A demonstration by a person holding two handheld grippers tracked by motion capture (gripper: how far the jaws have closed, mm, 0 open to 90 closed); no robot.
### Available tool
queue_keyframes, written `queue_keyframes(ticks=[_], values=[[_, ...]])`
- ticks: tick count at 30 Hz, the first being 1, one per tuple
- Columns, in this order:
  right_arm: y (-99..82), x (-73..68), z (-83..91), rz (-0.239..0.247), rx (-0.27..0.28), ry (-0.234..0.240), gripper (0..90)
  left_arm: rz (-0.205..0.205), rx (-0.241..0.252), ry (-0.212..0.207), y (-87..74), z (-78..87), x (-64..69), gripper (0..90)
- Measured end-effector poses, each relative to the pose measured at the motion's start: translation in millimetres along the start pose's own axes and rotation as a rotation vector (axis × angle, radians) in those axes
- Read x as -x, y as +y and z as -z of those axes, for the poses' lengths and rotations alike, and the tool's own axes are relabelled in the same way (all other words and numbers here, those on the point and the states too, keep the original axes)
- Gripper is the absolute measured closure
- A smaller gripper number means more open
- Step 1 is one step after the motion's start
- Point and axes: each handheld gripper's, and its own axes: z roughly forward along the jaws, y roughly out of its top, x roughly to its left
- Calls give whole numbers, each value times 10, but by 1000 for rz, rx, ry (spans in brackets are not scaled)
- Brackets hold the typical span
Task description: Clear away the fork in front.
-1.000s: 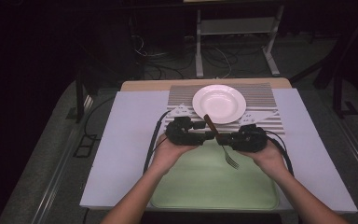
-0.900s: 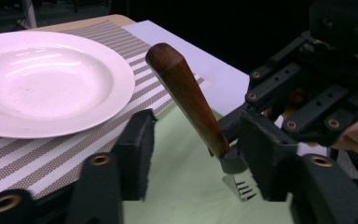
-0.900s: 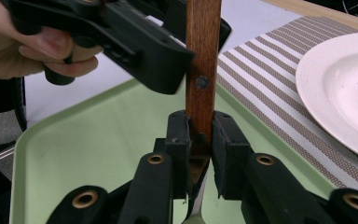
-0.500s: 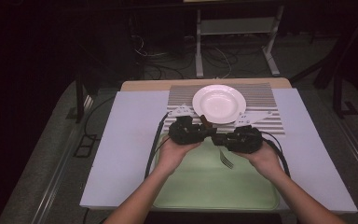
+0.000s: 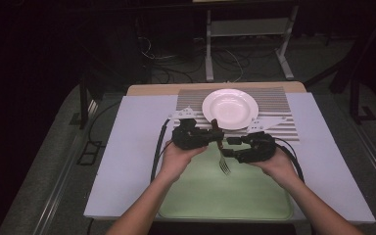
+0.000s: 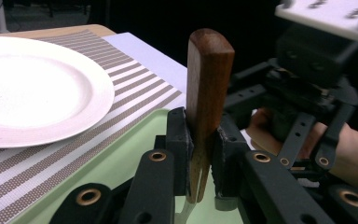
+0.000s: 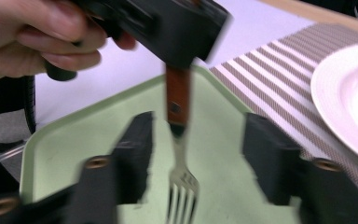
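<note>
Wood-handled, the fork (image 5: pixel 220 149) hangs tines-down at frame centre above the green tray (image 5: pixel 254 200), clamped by the left gripper (image 5: pixel 214 138); the right gripper (image 5: pixel 231 147) stands wide around it, likely mid-handover, needing to close next. A white plate (image 5: pixel 230 108) sits above on a striped mat (image 5: pixel 279 110); the room is dark.

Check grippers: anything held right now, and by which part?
The left gripper is shut on the fork, clamping its wooden handle with tines hanging down over the green tray. The right gripper is open, jaws either side of the fork, holding nothing.

Table (image 5: pixel 127 147) with striped mat (image 5: pixel 279 105), green tray (image 5: pixel 235 196)
</note>
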Motion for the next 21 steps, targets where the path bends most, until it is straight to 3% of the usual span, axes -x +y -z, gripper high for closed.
queue_keyframes(ticks=[2,3,6,7,9,16,21], values=[[-21,43,7,-28,-3,7,291,0,-6,-3,3,24,-5,804],[-49,95,6,-52,-22,14,168,-4,-6,-3,2,40,-12,806],[-81,116,8,-51,-47,-20,129,-10,-6,-5,2,76,-25,806],[-108,125,21,-31,-65,-33,99,-10,-6,-8,1,91,-32,806],[-149,144,56,-41,-63,-44,17,-5,-2,-20,2,144,-56,806],[-367,187,251,-21,-17,-121,0,-4,-2,-22,-25,328,-121,805],[-561,237,409,-29,-27,-169,0,-5,2,-20,-64,464,-140,804]])
